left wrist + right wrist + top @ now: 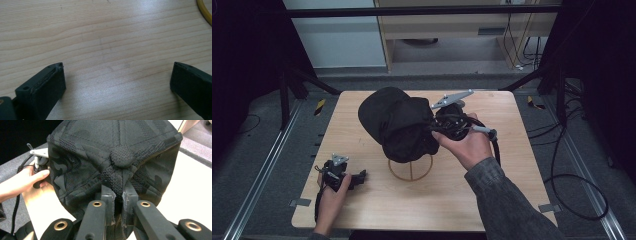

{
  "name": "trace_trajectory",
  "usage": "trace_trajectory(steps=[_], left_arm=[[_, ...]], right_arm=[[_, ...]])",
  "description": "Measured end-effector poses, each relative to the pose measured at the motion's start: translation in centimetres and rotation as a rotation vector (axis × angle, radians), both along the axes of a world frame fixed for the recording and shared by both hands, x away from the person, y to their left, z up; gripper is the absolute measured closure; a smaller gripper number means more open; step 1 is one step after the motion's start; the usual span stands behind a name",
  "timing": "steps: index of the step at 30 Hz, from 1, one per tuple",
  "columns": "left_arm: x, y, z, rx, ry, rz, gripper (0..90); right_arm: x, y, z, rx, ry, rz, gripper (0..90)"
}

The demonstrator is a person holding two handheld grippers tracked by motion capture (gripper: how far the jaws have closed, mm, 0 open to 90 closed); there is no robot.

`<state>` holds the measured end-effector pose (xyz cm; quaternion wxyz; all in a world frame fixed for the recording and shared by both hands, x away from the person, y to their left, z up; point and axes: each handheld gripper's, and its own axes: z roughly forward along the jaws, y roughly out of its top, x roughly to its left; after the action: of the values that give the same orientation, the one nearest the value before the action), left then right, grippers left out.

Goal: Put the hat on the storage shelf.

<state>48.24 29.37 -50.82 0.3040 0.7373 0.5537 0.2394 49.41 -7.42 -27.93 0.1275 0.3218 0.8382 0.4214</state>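
Observation:
A black camouflage-pattern cap (394, 122) hangs in the air over a round wooden stand base (410, 168) in the middle of the table. My right gripper (437, 125) is shut on the cap's crown fabric. In the right gripper view its jaws pinch the cloth just below the top button (121, 157) of the cap (82, 170). My left gripper (357, 178) rests low on the table at the front left, open, with bare wood between its fingertips (53, 77). The left gripper (117, 75) holds nothing.
The wooden table (512, 165) has free room at the right and front. A curved yellow edge of the stand base (203, 12) shows at the top right of the left gripper view. Dark frame rails and cables lie on the floor around the table.

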Motion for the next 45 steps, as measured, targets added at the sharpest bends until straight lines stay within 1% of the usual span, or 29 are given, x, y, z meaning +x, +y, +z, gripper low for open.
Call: trace_trajectory(steps=[15,25,38,45], left_arm=[[0.0,0.0,0.0,0.0,0.0,0.0,0.0],[0.0,0.0,0.0,0.001,0.0,0.0,0.0],[0.0,0.0,0.0,0.001,0.0,0.0,0.0],[0.0,0.0,0.0,0.0,-0.001,0.001,0.0]], right_arm=[[0.7,0.4,-0.4,-0.01,0.004,-0.008,81.0],[1.1,0.4,-0.4,0.006,0.016,-0.002,77.3],[1.7,0.2,-0.4,0.03,0.03,-0.001,75.4],[1.9,0.1,-0.5,0.028,0.04,-0.009,71.3]])
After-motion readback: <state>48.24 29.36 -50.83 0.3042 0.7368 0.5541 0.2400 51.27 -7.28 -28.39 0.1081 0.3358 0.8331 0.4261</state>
